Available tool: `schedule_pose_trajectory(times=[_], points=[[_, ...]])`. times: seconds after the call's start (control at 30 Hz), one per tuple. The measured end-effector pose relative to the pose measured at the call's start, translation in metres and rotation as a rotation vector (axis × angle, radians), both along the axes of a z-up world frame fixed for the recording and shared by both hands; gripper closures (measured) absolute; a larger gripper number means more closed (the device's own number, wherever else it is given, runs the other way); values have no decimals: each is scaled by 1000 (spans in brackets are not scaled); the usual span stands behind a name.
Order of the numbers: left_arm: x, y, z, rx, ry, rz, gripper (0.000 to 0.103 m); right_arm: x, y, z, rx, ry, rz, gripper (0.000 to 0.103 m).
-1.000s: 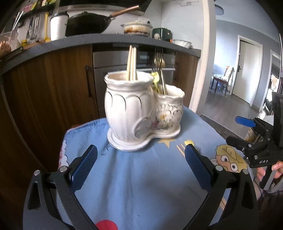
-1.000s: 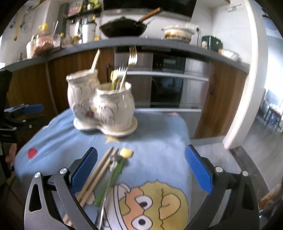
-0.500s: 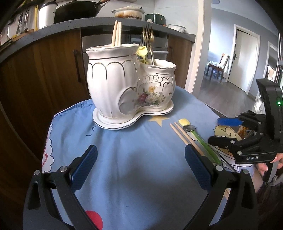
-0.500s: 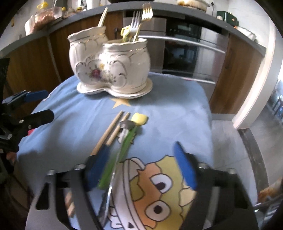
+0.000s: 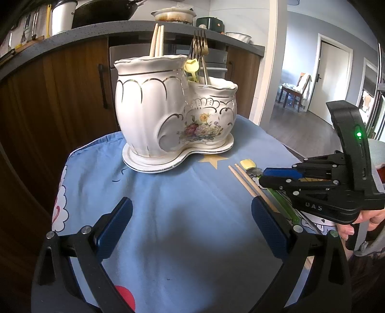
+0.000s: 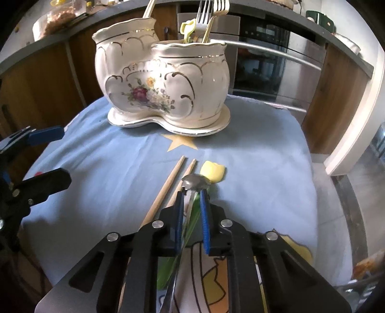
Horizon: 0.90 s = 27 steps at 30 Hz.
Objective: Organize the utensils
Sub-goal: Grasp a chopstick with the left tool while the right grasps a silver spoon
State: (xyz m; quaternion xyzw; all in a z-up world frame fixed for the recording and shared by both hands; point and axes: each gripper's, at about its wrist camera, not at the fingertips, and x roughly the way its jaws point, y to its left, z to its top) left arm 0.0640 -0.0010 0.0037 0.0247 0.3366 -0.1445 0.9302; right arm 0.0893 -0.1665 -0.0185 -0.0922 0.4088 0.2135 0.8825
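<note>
The right gripper [image 6: 192, 192] is closing around a metal spoon [image 6: 195, 181] lying beside chopsticks [image 6: 166, 192], while the left gripper [image 5: 191, 224] is hovering released.

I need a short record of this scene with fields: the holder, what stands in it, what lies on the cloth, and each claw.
holder: white ceramic two-pot holder on blue cloth
taller pot: chopsticks
lower pot: forks, yellow-headed utensil
on cloth: two wooden chopsticks, metal utensil, green-handled utensil with yellow end
right claw: closing around the metal and green handles, still on the cloth
left claw: open, nothing between its fingers
</note>
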Motion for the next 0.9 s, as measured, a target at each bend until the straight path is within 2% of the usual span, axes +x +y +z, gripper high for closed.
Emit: schedule_pose_trajectory(times=[0.07, 0.13, 0.33, 0.5, 0.57, 0.63, 0.73, 0.9], points=[[1, -2, 0, 0, 4, -4, 6, 0, -1, 0, 2, -6, -2, 92], [1, -6, -1, -1, 10, -8, 6, -1, -3, 3, 16, -17, 6, 99], [4, -28, -4, 13, 46, -33, 6, -8, -18, 14, 66, -50, 6, 99], [5, -52, -14, 24, 108, -61, 7, -11, -38, 22, 102, -70, -16, 99], [4, -61, -18, 26, 133, -79, 11, -11, -44, 24, 115, -73, -21, 99], [4, -69, -22, 51, 158, -82, 22, -13, -47, 25, 129, -77, -16, 99], [3, -77, -28, 80, 195, -83, 33, -15, -51, 26, 146, -84, -2, 99], [6, -86, -30, 112, 227, -47, 39, -14, -56, 28, 174, -93, 12, 99]])
